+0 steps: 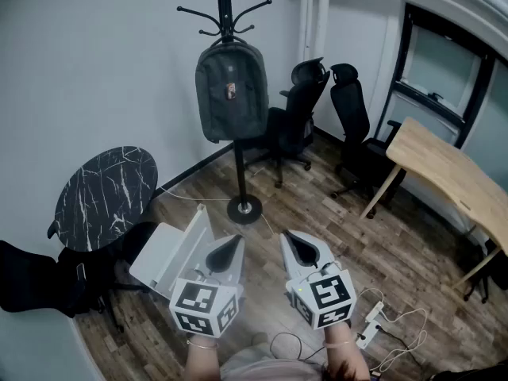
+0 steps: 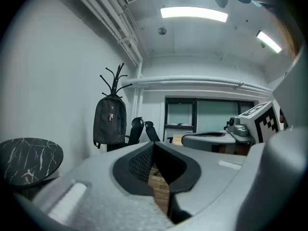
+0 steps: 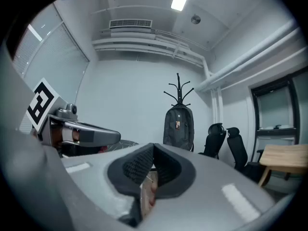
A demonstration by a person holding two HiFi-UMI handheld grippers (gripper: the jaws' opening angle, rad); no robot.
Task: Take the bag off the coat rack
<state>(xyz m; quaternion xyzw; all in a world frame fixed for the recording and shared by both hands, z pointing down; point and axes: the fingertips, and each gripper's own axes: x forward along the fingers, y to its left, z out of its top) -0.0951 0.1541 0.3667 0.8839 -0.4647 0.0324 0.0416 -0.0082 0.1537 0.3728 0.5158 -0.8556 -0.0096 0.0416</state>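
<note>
A dark grey backpack hangs from the top hooks of a black coat rack that stands on a round base by the white wall. The backpack also shows in the left gripper view, and the backpack in the right gripper view, far ahead of both grippers. My left gripper and right gripper are held side by side near the bottom of the head view, well short of the rack. Both are shut with nothing between the jaws.
A round black marble table stands at the left. Two black office chairs sit behind the rack, and a wooden desk is at the right. A white box and a power strip with cables lie on the wood floor.
</note>
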